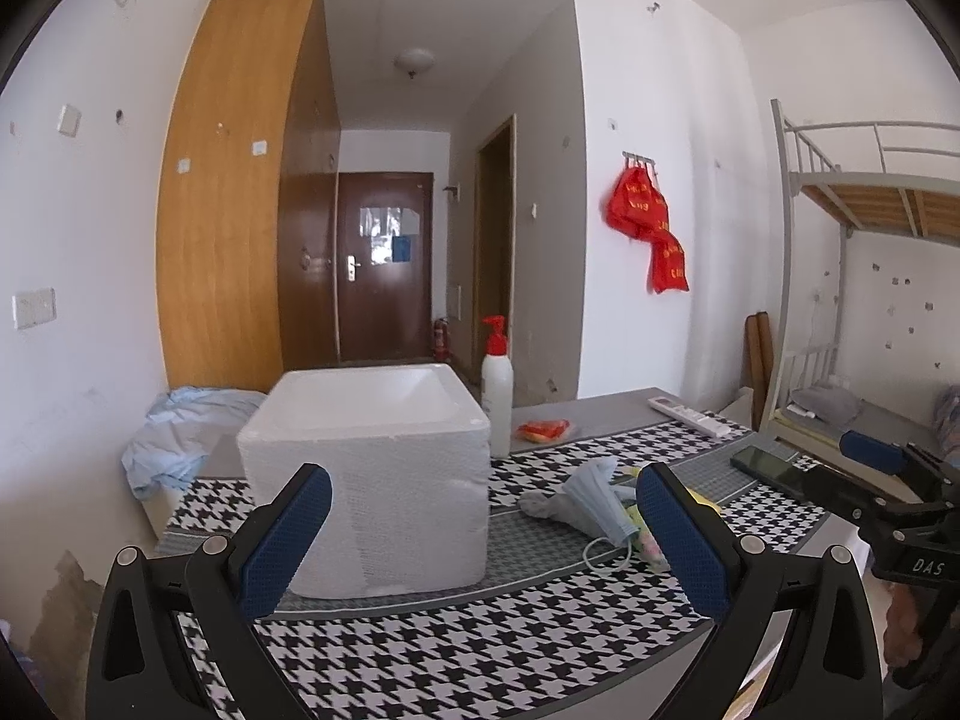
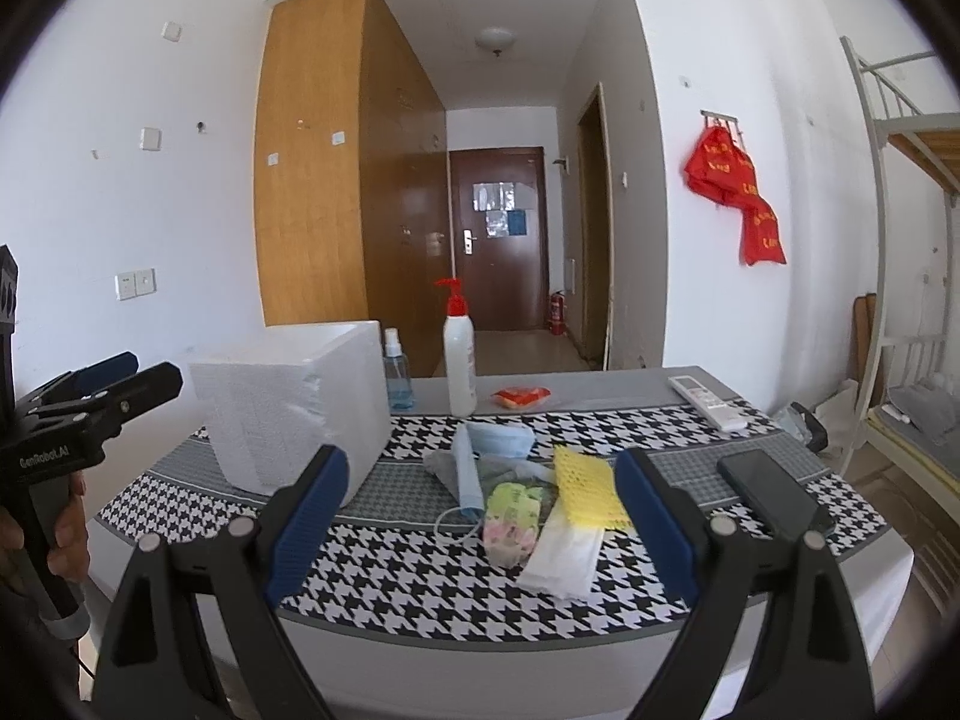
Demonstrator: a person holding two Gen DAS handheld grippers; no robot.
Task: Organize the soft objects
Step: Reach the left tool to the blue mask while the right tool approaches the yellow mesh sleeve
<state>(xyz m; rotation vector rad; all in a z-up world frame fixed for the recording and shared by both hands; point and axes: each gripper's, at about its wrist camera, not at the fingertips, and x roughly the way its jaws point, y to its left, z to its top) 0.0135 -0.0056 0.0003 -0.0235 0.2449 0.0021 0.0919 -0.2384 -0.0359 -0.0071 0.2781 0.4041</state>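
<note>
A white foam box (image 1: 372, 468) (image 2: 294, 414) stands open-topped on the houndstooth table. To its right lies a pile of soft things: a blue face mask (image 2: 480, 456) (image 1: 591, 504), a grey cloth (image 2: 447, 468), a yellow mesh sponge (image 2: 585, 486), a green-pink packet (image 2: 510, 516) and a white folded wipe (image 2: 567, 558). My left gripper (image 1: 483, 540) is open and empty, in front of the box. My right gripper (image 2: 483, 516) is open and empty, above the table's front edge, facing the pile.
A white pump bottle (image 2: 459, 360), a blue spray bottle (image 2: 396, 378), a red packet (image 2: 521, 396), a remote (image 2: 708, 399) and a black phone (image 2: 768, 492) sit on the table. A light-blue cloth (image 1: 180, 438) lies left of the box. A bunk bed (image 1: 870, 276) stands at the right.
</note>
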